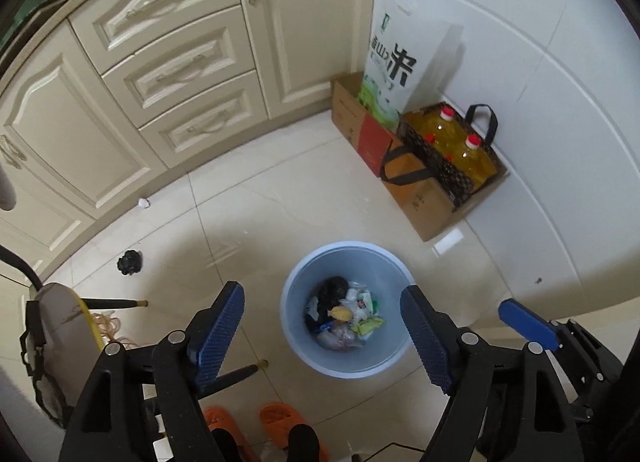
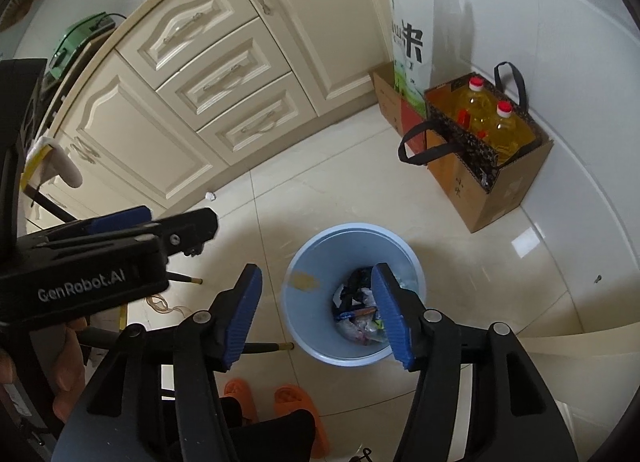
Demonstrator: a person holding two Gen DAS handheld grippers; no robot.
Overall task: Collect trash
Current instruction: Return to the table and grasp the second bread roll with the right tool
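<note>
While bare floor (image 1: 280,190) rings the blue bin (image 1: 304,346), I hold my left tool (image 1: 324,334) and right tool (image 2: 316,318) above it, both spread wide, empty; black scrap (image 1: 129,262) lies at 10 o'clock.

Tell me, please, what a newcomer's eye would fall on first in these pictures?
First, the pale blue trash bin in the middle of the tiled floor, partly filled with wrappers and scraps, seen between the open fingers of the left hand-held gripper. Next, two loose bits on the floor near the cream cabinets: a black crumpled piece and a small white scrap. By the wall, a bag with two oil bottles stands beside a rice sack.
</note>
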